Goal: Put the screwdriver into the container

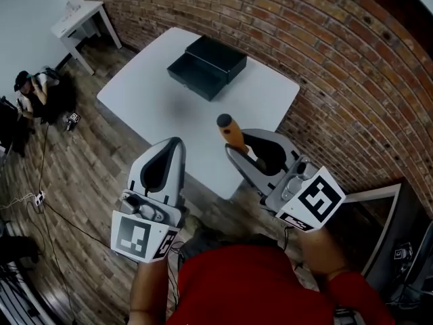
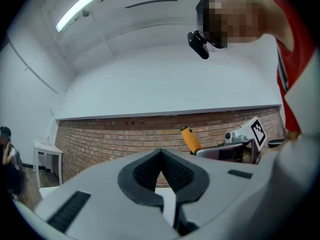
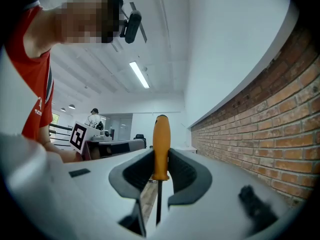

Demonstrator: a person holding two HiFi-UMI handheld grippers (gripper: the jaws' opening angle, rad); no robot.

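Person's right claw (image 3: pixel 160 166) is clenched on the screwdriver (image 3: pixel 161 144), orange handle pinched between the pads and poking out past the tips, dark shaft running back between the jaws. It is held in the air over the near edge of the white counter (image 1: pixel 145 93), well apart from the black container (image 1: pixel 206 66) toward the far side. The left claw (image 2: pixel 161 156) is clenched on nothing, raised beside the right.

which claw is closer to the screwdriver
Right. The right claw is shut on the screwdriver at its orange handle; the left claw is shut and empty, apart, to its left.
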